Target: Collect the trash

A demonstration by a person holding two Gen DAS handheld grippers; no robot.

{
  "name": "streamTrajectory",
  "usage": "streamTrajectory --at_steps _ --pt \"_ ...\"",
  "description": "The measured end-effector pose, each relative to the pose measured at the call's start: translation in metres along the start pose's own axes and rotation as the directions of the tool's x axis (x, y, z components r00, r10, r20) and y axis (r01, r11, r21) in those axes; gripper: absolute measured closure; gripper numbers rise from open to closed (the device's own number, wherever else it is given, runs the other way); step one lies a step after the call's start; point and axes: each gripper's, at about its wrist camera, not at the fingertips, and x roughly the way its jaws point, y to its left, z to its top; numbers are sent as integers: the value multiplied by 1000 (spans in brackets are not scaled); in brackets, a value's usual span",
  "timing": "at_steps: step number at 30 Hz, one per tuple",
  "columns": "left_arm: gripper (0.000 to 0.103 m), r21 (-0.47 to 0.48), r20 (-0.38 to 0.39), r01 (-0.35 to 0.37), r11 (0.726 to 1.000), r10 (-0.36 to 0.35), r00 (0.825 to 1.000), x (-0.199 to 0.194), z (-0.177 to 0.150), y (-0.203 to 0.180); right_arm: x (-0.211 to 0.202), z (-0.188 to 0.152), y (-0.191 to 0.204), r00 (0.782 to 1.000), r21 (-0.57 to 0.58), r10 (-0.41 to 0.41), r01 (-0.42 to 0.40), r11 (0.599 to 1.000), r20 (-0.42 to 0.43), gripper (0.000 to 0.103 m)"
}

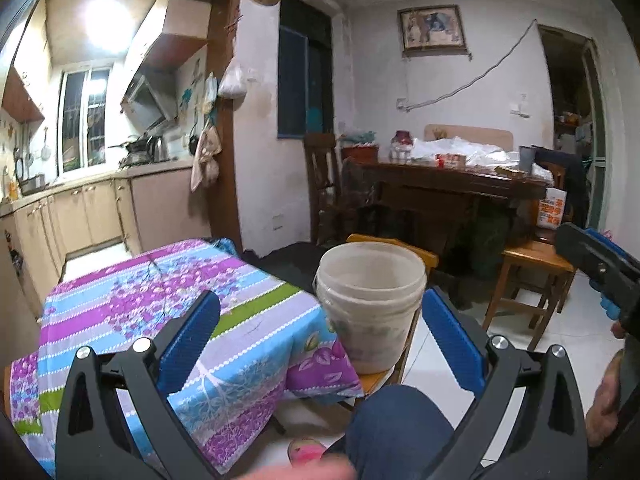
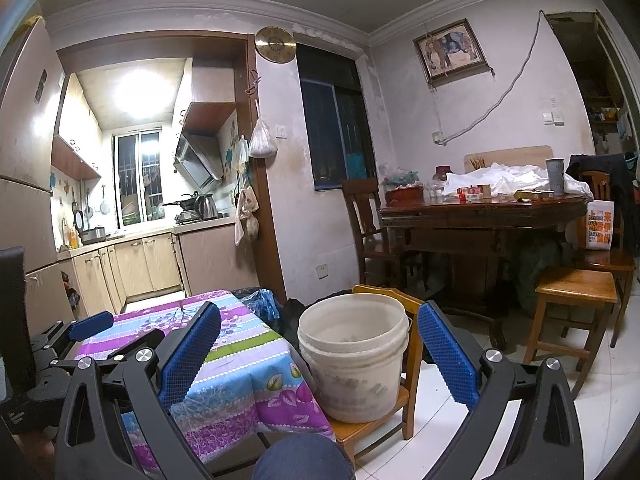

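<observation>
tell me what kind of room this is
Most likely a home dining area opening onto a small kitchen. A stove with a kettle sits on the kitchen counter, a cluttered dark wooden dining table stands by the wall, and a white bucket rests on a wooden chair beside a floral tablecloth.

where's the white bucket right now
The white bucket stands on a small wooden chair, centre of both wrist views, just right of the floral-cloth table.
</observation>
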Motion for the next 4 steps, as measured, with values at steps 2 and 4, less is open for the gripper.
streamTrajectory --at_steps 2,4 --pt "6 0 1 -6 1000 6 1000 -1 0 1 1 0 1 1000 -3 1 -1 1000 -2 5" --pt "6 6 3 -11 1000 11 1000 -2 1 0 1 0 1 1000 -4 3 -3 1000 -3 5"
